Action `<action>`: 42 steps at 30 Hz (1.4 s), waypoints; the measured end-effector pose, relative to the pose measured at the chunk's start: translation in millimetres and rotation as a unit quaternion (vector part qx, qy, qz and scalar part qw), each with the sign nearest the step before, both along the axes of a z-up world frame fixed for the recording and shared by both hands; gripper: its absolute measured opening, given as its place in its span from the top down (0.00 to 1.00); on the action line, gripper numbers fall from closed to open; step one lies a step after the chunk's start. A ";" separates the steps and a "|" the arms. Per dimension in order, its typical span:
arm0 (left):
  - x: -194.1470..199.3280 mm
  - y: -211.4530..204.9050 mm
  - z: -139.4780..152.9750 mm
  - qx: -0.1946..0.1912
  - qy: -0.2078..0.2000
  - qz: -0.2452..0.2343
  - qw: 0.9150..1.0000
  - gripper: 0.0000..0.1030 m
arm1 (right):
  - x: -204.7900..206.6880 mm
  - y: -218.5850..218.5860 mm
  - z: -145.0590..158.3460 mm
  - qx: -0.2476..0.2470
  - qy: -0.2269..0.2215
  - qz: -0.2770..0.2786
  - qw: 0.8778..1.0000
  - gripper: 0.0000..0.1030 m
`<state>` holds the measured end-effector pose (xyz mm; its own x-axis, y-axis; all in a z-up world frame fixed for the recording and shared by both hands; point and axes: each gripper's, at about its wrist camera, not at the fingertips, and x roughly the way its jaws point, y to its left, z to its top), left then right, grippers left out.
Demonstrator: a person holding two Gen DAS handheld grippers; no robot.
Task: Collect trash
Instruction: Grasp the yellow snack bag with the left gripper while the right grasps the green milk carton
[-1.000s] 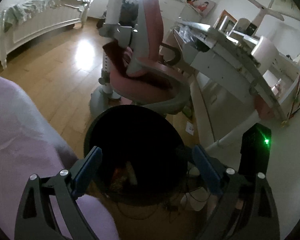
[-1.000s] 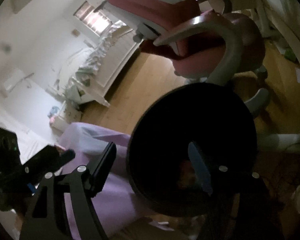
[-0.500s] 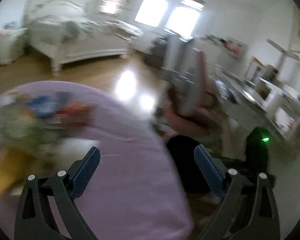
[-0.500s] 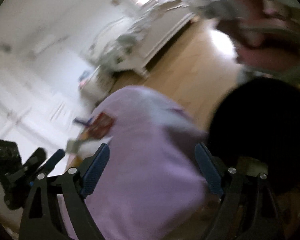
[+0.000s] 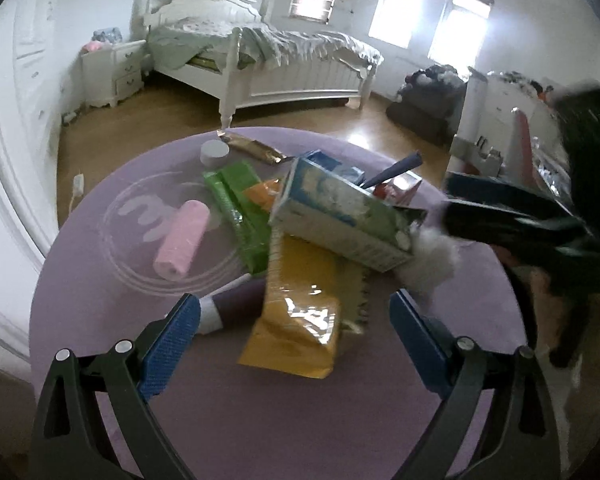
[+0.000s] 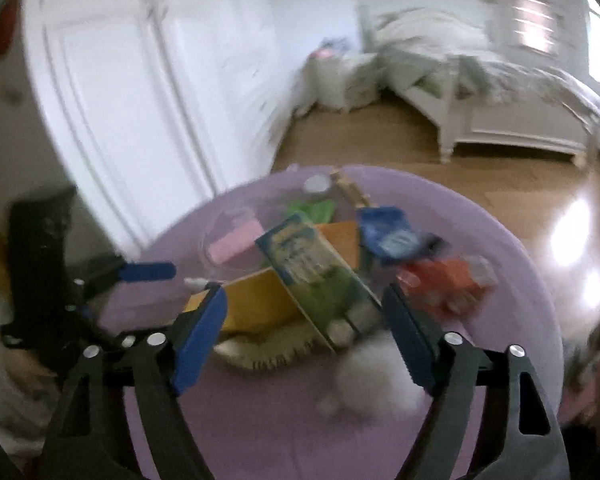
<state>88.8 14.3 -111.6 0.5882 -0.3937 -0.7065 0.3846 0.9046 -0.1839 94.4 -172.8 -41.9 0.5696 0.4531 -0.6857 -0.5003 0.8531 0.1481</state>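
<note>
A round purple table (image 5: 260,420) holds several pieces of trash. A blue and white carton (image 5: 340,216) leans over a yellow packet (image 5: 300,320). Around them lie a green packet (image 5: 240,208), a pink roll (image 5: 182,240), a white cap (image 5: 215,152), a gold wrapper (image 5: 256,150), a red box (image 5: 400,188) and a white fluffy wad (image 5: 432,260). My left gripper (image 5: 294,308) hovers open above the yellow packet. My right gripper (image 6: 304,300) hangs over the carton (image 6: 312,264) and the wad (image 6: 376,376); its jaws are closing, with nothing gripped between them.
A white bed (image 5: 280,68) and nightstand (image 5: 114,68) stand beyond the table on the wood floor (image 5: 140,120). White wardrobe doors (image 6: 120,80) are at the left. A power strip (image 5: 78,184) lies on the floor. A dark heap (image 5: 428,108) sits by the windows.
Both views have swung away from the black bin and pink chair to the purple table with the trash. The bin is out of view. The right gripper now shows in the left wrist view.
</note>
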 end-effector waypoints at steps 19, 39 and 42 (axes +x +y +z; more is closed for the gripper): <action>17.5 -14.2 -25.0 0.061 0.025 -0.039 0.997 0.10 | 50.6 18.3 -7.0 -0.018 0.017 0.028 0.999 0.93; -13.6 15.0 -3.7 0.050 0.003 -0.011 0.999 0.54 | 54.6 23.2 -7.9 0.036 0.044 0.028 0.998 0.97; -16.8 17.9 3.7 0.044 -0.006 -0.008 0.999 0.54 | 42.6 10.8 2.8 0.061 0.030 0.024 0.997 0.97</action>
